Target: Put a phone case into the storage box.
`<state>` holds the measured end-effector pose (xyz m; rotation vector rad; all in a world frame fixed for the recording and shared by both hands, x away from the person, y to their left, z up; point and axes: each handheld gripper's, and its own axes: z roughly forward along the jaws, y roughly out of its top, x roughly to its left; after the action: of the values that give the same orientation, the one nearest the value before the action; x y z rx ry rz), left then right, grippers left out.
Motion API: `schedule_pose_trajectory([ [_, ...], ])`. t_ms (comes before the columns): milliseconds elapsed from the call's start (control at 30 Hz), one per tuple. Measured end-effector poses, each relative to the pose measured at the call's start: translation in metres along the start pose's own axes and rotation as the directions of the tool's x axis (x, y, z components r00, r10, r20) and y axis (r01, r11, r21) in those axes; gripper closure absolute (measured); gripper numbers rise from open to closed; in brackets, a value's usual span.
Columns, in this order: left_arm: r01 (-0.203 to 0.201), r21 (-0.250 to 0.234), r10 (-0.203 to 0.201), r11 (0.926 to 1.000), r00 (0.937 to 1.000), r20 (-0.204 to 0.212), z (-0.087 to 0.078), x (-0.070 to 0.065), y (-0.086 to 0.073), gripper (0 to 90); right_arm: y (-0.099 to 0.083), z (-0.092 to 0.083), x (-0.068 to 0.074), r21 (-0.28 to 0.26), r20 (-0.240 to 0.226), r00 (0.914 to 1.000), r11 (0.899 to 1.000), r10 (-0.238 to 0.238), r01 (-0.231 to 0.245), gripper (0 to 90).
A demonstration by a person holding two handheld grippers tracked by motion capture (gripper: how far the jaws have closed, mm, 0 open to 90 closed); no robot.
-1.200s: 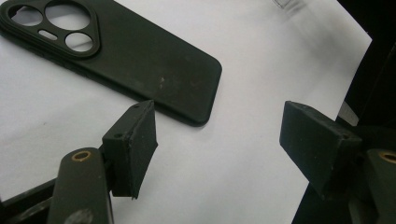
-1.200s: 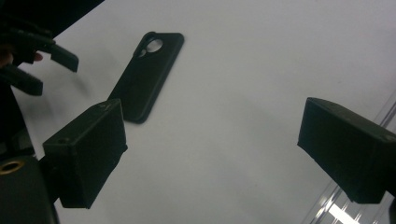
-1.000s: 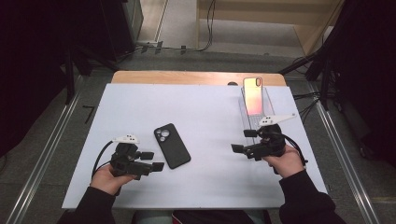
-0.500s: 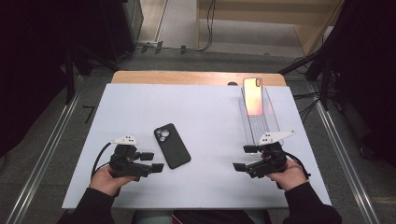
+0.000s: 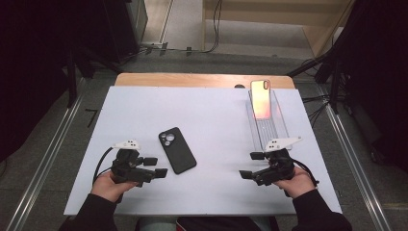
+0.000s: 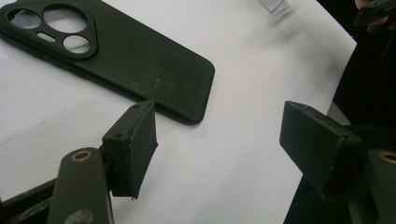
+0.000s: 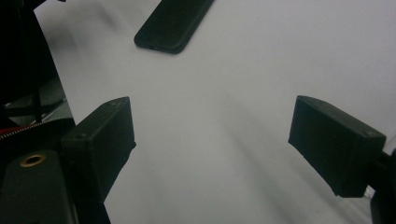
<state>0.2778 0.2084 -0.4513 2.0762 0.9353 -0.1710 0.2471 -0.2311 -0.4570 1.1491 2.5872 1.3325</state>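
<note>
**Both claws spread, case within reach**

While both claws rest low near the front edge of the table (image 5: 120,106), neither holds anything. The left claw (image 5: 155,166) has its jaws spread wide, with bare white table between the pads; its own view shows the near pad just short of the lower corner of the black phone case (image 6: 121,56), close but apart. That case lies flat with its back up, camera cut-outs toward the far side, slightly skewed, just right of the left claw and left of the table's middle. Lying alone on open surface, it leaves room for a jaw on either long edge, so I judge the left claw is posed for a sideways approach to it.

The right claw (image 5: 251,164) is likewise spread, jaws pointing left toward the case (image 7: 173,21), which sits well apart from it across plain table. Its hand (image 5: 293,182) sits at the near end of a clear stand (image 5: 276,132).

Farther out, a phone (image 5: 260,98) leans upright at the far end of that stand, screen glowing orange, well apart from both claws. Propped so, its edges stay free for a pinch. Likely the case is meant to go onto this phone; nothing is fitted yet.
</note>
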Motion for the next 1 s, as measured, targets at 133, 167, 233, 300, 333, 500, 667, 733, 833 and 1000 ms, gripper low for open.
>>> schedule_pose_trajectory([
  [133,0.009,-0.005,-0.009,0.9999,0.9999,0.005,0.000,0.002,0.002,27.8,0.005,0.002,-0.002,-0.020,-0.008,0.9997,1.000,0.024,-0.024,12.6],
  [167,0.009,-0.006,-0.009,0.9999,0.9999,0.006,0.000,0.002,0.002,27.8,0.006,0.002,-0.002,-0.024,-0.007,0.9993,0.999,0.036,-0.036,12.6],
  [233,0.006,-0.004,-0.006,1.0000,1.0000,0.003,0.000,0.001,0.002,27.7,0.007,0.002,-0.003,-0.019,-0.001,0.9988,0.999,0.048,-0.048,12.5],
  [300,0.003,-0.002,-0.003,1.0000,1.0000,0.003,0.001,0.000,0.002,27.8,0.008,0.003,-0.003,-0.014,0.009,0.9986,0.999,0.052,-0.051,12.5],
  [333,0.004,-0.002,-0.004,1.0000,1.0000,0.003,0.001,0.000,0.002,27.7,0.008,0.003,-0.003,-0.013,0.014,0.9985,0.999,0.052,-0.052,12.5],
  [500,0.010,0.000,-0.010,0.9999,0.9999,0.002,0.000,0.000,0.002,27.7,0.010,0.004,0.000,-0.023,0.029,0.9976,0.998,0.063,-0.063,12.4],
  [667,0.009,-0.005,-0.009,1.0000,1.0000,0.004,0.000,0.000,0.002,27.7,0.012,0.003,0.003,-0.044,0.049,0.9958,0.996,0.077,-0.075,12.4],
  [733,0.008,-0.003,-0.008,1.0000,1.0000,0.005,0.000,0.000,0.003,27.8,0.013,0.003,0.003,-0.047,0.068,0.9945,0.996,0.079,-0.076,12.4],
  [833,0.007,-0.001,-0.007,1.0000,1.0000,0.005,0.000,0.000,0.003,27.8,0.015,0.004,0.004,-0.057,0.080,0.9933,0.995,0.084,-0.079,11.0],
  [1000,0.004,0.001,-0.004,1.0000,1.0000,0.003,0.001,0.000,0.004,27.7,0.020,0.007,0.006,-0.060,0.089,0.9928,0.995,0.080,-0.075,10.9],
])
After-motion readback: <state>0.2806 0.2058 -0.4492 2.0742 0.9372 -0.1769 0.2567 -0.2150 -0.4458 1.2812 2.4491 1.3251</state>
